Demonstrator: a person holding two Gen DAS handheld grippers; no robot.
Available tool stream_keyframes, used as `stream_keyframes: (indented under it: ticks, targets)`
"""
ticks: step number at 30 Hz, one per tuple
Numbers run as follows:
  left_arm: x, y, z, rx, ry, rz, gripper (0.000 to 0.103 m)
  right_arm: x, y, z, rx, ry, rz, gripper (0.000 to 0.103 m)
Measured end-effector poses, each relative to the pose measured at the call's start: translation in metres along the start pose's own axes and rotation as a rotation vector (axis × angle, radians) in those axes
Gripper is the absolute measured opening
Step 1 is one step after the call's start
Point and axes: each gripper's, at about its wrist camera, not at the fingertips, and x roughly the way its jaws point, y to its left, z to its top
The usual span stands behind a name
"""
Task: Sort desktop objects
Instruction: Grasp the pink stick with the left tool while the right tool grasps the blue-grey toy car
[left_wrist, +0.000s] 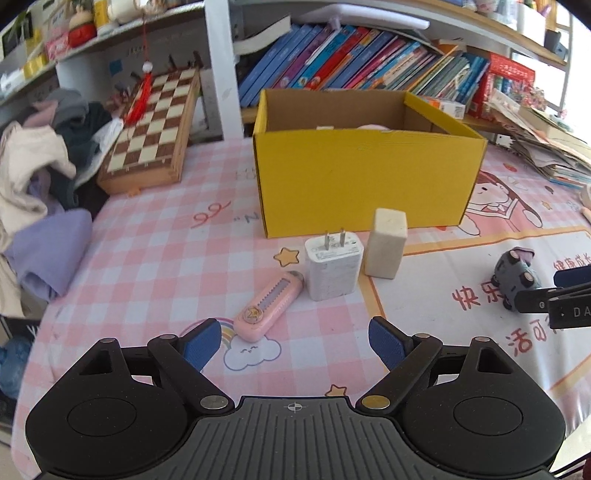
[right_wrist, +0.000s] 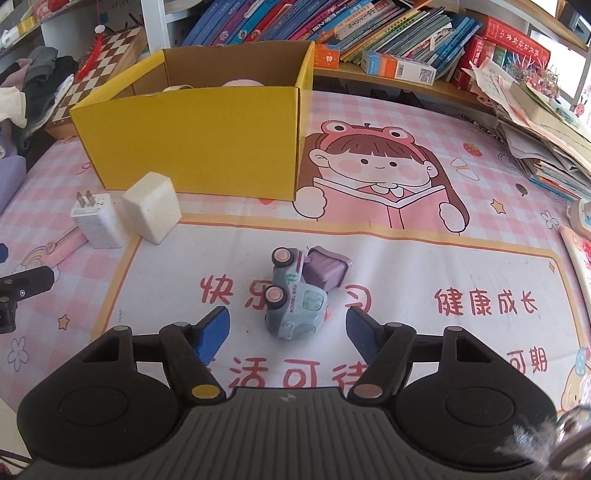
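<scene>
Now both jaws gape wide, holding nothing: the left hand-held gripper (left_wrist: 294, 341) hovers low over the tabletop (left_wrist: 155, 258) just short of one pink cutter (left_wrist: 269, 304), the right hand-held gripper (right_wrist: 288, 330) flanking one tipped toy car (right_wrist: 295, 295). One charger (left_wrist: 333, 266), one white block (left_wrist: 386, 243) stand before one yellow box (left_wrist: 365, 181).

Left tool (left_wrist: 294, 341) spread wide, empty, right tool (right_wrist: 288, 332) spread wide, empty, both low
</scene>
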Motion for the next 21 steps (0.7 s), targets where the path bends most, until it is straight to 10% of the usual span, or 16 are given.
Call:
stream_keyframes:
  ticks: [21]
  targets:
    - [0.046,0.012,0.010,0.006,0.044,0.065,0.077,0.033,-0.015,0.015,0.000,0.073,0.046,0.051]
